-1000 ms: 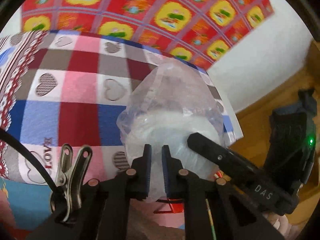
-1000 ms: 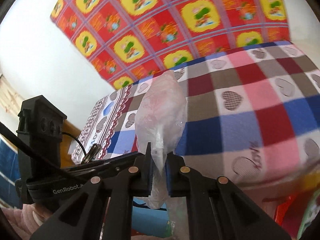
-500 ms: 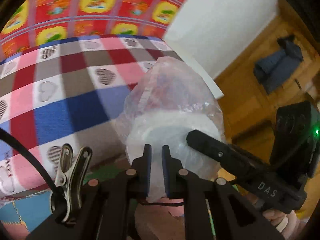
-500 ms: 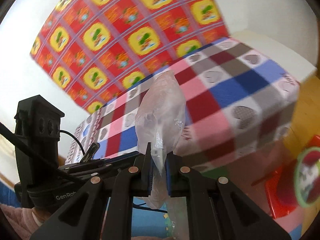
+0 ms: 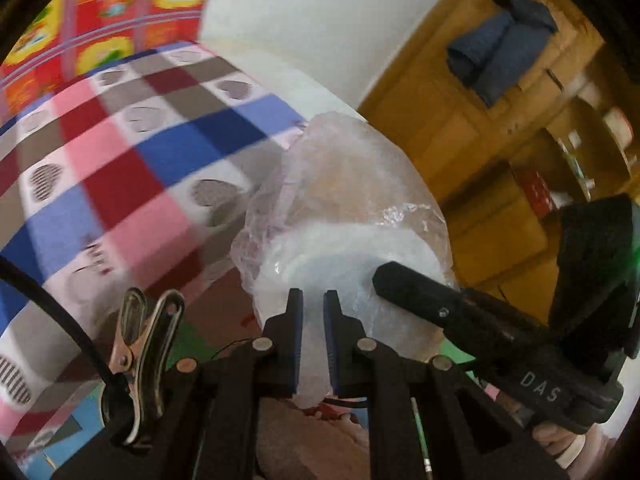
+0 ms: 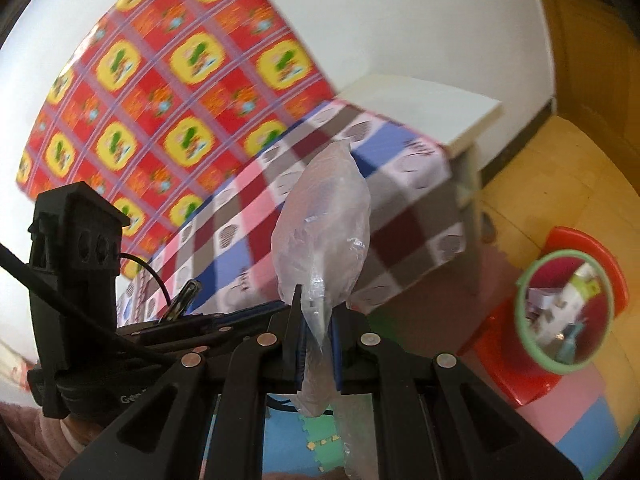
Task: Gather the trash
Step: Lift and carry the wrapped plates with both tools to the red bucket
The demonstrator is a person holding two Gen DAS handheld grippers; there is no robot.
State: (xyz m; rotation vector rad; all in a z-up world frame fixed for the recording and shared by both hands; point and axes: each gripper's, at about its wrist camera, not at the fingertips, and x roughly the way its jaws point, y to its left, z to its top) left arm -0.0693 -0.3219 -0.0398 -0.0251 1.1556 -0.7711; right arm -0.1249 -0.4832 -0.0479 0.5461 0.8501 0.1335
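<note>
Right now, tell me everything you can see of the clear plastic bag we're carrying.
The clear plastic bag is thin, crinkled, translucent film, puffed out and glinting along its creases. It hangs in the air in front of the checked tablecloth, touching no surface. The left gripper and the right gripper each pinch its film between blue-padded fingers, and a twisted tail hangs below the right one. Something whitish shows through the film in the left view; what it is cannot be told.

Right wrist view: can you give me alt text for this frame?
The right gripper is shut on a clear plastic bag that stands up from its fingers. Behind is a table with a checked cloth; at lower right, a green-rimmed bin holding trash sits on a red stool.
</note>
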